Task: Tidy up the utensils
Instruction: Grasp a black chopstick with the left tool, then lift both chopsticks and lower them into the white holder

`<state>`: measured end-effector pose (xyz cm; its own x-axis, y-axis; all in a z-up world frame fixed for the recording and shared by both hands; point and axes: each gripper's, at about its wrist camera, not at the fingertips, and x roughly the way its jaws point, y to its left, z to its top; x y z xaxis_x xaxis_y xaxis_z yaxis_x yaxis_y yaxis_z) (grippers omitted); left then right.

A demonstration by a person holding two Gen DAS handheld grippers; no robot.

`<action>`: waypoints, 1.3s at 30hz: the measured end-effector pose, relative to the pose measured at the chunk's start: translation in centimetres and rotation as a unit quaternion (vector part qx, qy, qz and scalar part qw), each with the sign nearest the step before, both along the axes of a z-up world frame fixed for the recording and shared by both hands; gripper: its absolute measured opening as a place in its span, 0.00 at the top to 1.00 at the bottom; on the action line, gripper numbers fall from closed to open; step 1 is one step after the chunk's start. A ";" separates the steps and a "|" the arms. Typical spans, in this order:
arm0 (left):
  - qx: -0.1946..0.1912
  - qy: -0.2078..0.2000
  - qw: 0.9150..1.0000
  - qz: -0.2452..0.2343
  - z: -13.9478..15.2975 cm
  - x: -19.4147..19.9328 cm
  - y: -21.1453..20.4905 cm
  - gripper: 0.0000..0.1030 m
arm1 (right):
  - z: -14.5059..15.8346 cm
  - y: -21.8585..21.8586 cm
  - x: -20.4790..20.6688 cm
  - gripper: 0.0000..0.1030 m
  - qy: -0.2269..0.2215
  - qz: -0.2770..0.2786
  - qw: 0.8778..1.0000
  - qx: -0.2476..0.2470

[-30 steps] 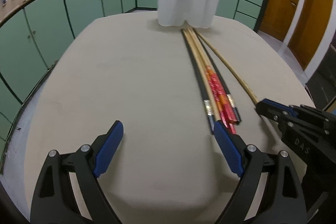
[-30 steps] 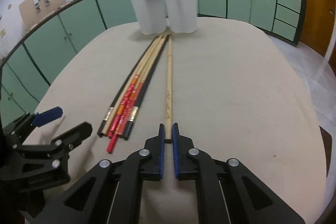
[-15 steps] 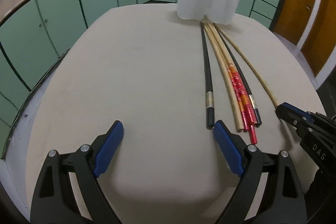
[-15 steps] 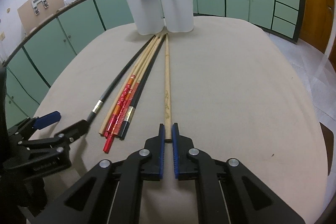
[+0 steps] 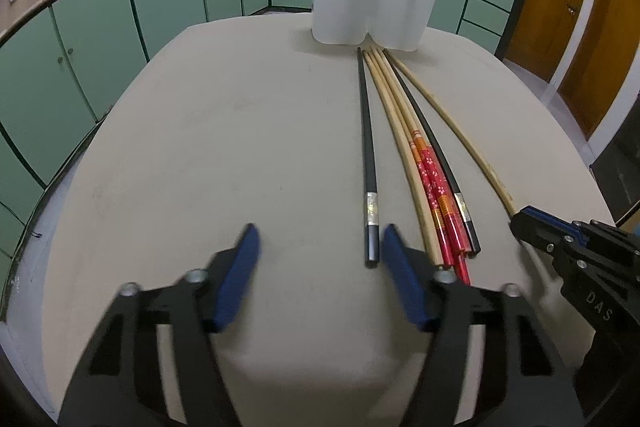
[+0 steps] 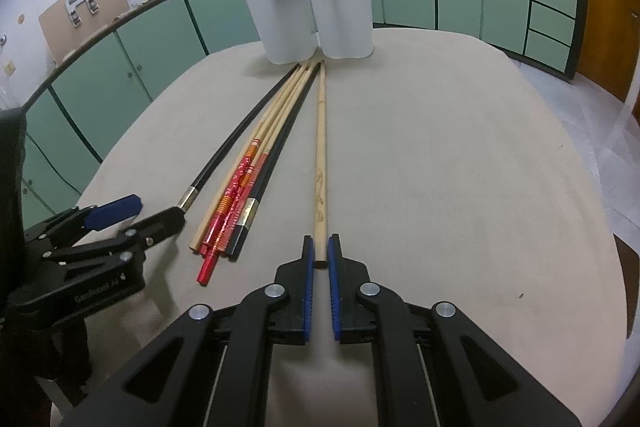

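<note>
Now the right gripper (image 6: 320, 259) pinches 1 wooden chopstick (image 6: 320, 163) at its near end. Left gripper (image 5: 320, 251) jaws are spread, with the black chopstick (image 5: 367, 147) end between them.

Beige table (image 5: 200, 147): white holder (image 5: 372, 15) at far end, chopsticks (image 5: 420, 163) fanned before it.

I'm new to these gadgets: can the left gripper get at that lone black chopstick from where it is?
Probably yes. The left gripper is open, and the black chopstick lies apart from the bundle, its near end just inside the right finger, nothing over it.
</note>
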<state>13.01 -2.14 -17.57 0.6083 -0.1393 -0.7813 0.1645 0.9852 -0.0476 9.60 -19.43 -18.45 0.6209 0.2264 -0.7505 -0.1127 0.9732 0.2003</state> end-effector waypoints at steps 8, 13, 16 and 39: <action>-0.037 0.002 0.999 -0.021 -0.1 0.0 0.6 0.93 | 0.1 0.3 -0.1 0.93 -0.004 0.000 1.000 -0.011; -0.041 -0.009 0.999 -0.021 0.5 -0.3 0.8 0.94 | 0.7 -0.4 -0.5 0.93 -0.018 -0.005 1.000 -0.002; -0.044 -0.023 0.999 -0.019 1.4 -0.6 1.1 0.94 | 1.6 -0.9 -0.9 0.93 -0.031 -0.005 0.999 0.002; -0.051 -0.187 0.980 -0.053 15.4 -1.4 2.1 0.94 | 14.2 -4.1 -0.8 0.93 -0.157 0.008 0.987 0.011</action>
